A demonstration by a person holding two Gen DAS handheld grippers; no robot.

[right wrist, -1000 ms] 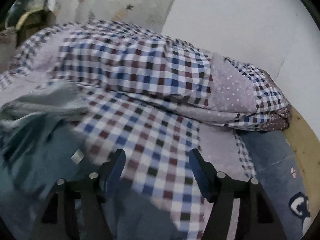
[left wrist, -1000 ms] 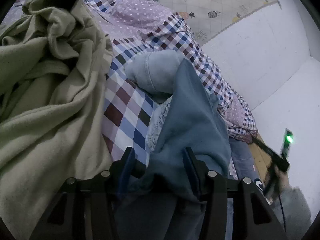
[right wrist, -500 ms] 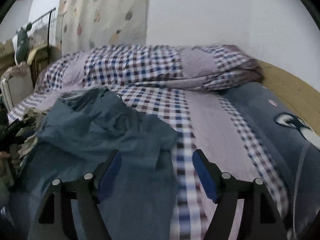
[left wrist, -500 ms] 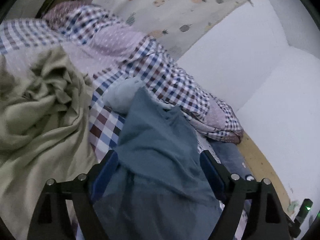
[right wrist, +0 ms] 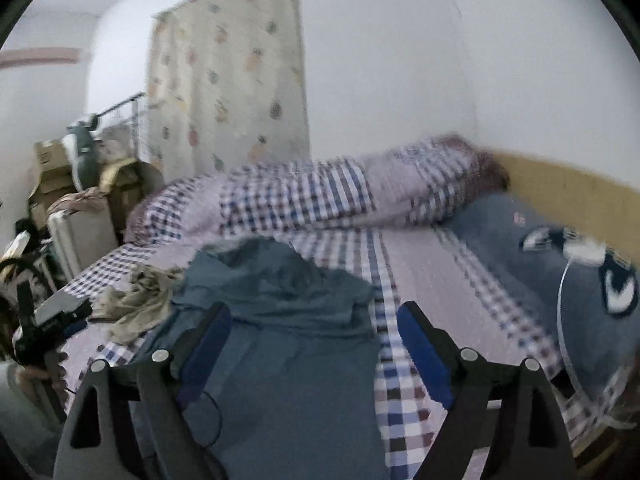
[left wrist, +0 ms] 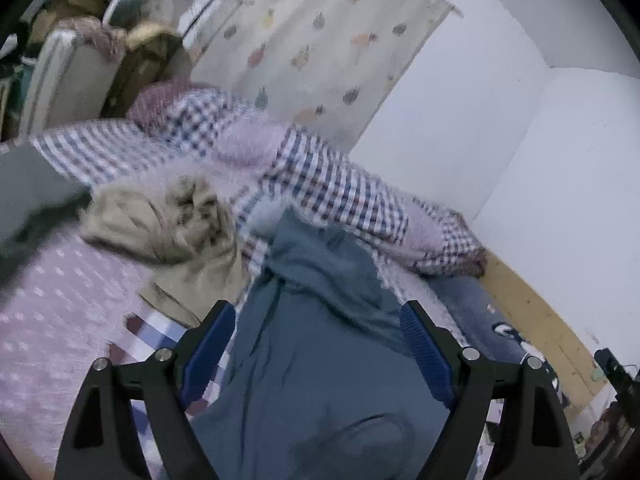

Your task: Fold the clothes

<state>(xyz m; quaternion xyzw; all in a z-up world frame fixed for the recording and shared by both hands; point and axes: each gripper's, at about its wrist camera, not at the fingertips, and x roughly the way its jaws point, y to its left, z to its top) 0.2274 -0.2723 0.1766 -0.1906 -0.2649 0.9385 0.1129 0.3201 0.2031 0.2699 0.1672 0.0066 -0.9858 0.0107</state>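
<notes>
With both jaws freshly spread wide, left gripper (left wrist: 316,330) and right gripper (right wrist: 314,330) grip nothing; blue garment (left wrist: 320,360) lies on the checked bedspread (right wrist: 404,400), beige garment (left wrist: 168,224) probably just beside it.

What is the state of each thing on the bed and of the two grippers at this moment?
Left gripper: open, nothing pressed between its pads.
Right gripper: open, jaws just widened, holding nothing.
Blue garment: lying spread on the bed, wrinkled, not folded.
Beige garment: crumpled in a heap beside the blue one.
Checked quilt: rolled up along the wall.
Curtain: hanging closed.
</notes>
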